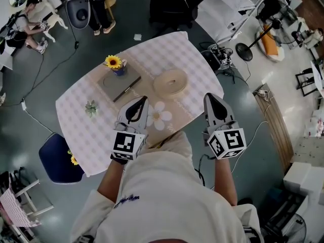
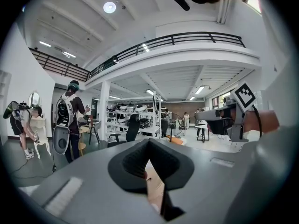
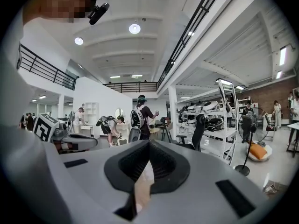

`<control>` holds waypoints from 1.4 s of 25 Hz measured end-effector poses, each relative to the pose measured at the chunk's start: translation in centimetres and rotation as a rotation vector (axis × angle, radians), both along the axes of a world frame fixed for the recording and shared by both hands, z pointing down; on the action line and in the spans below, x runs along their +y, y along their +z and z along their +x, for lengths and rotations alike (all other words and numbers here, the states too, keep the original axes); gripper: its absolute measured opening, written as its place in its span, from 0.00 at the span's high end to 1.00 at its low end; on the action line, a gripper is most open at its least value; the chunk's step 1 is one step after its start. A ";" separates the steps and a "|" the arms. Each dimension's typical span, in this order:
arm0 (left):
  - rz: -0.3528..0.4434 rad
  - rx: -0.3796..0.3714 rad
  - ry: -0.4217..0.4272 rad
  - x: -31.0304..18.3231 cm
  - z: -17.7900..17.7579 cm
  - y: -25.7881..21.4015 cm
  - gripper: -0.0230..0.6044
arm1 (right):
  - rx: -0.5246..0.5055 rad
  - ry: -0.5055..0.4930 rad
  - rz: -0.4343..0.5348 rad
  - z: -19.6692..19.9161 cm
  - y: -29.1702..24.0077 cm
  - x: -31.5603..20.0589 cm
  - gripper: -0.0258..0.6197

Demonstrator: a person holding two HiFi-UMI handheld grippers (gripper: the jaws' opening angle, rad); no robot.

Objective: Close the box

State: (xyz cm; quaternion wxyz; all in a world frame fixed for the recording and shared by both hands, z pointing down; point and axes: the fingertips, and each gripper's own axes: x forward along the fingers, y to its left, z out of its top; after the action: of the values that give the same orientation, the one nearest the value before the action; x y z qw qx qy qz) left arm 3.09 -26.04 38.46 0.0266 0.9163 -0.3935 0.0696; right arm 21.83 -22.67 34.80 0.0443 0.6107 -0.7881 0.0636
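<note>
In the head view a table (image 1: 197, 80) under a pale checked cloth carries a flat grey box (image 1: 120, 83) at centre left and a round beige box (image 1: 171, 81) beside it. Both grippers hover level over the table's near edge, apart from both boxes. My left gripper (image 1: 137, 101) has its jaws together with nothing held, and its own view (image 2: 148, 141) shows the black pads meeting. The right gripper (image 1: 211, 97) is likewise shut and empty (image 3: 149, 141). Each gripper view looks out over the room, not at the table. The left gripper view catches the right gripper (image 2: 224, 120).
A sunflower in a blue pot (image 1: 115, 63) stands at the grey box's far corner. A small green sprig (image 1: 91, 108) and a white daisy shape (image 1: 159, 115) lie on the cloth. A blue chair (image 1: 58, 158) stands at the left, an office chair (image 1: 172, 6) beyond the table.
</note>
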 end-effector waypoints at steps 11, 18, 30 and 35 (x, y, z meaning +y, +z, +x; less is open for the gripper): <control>-0.008 0.010 0.020 -0.1 0.6 0.3 0.96 | 0.025 0.024 -0.006 0.9 -0.1 0.3 0.96; -0.006 0.013 0.027 -0.3 0.4 0.4 0.96 | 0.029 0.045 0.002 1.2 -0.2 0.3 0.96; -0.022 0.009 0.027 -0.2 0.0 0.6 0.96 | 0.047 0.052 -0.011 1.2 -0.1 0.5 0.96; -0.053 -0.023 0.016 -0.7 -0.6 2.7 0.96 | 0.073 0.043 0.009 1.5 0.1 -0.3 0.95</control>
State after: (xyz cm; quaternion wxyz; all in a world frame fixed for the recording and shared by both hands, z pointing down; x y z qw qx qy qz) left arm 2.47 -26.73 41.13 0.0459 0.9176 -0.3843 0.0909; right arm 23.33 -22.94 34.94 0.0688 0.6297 -0.7728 0.0384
